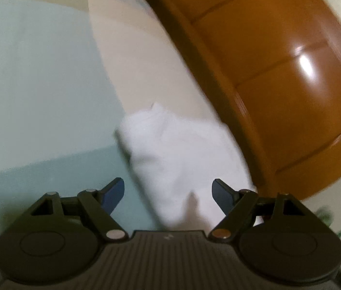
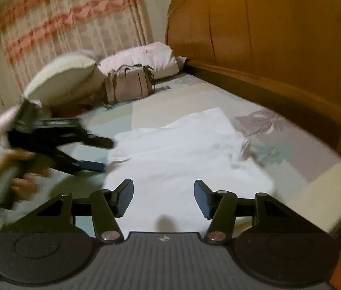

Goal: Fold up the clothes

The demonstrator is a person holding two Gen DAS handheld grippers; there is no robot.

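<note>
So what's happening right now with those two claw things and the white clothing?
Left gripper open, empty. Right gripper open, empty. White garment lies on bed, ungripped. Handbag well behind, not in the way.

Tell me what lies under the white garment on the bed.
The white garment lies spread on a patchwork bedsheet in pale blue, cream and lilac, with a floral print showing beside it. Whatever the sheet's pattern is directly beneath the cloth is covered.

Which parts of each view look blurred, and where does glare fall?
Left wrist view: the white garment is smeared by motion, and a bright glare patch sits on the glossy brown headboard. Right wrist view: the left gripper and the hand holding it are streaked, while the handbag stays fairly readable; fisheye bending curves the headboard's edge.
</note>
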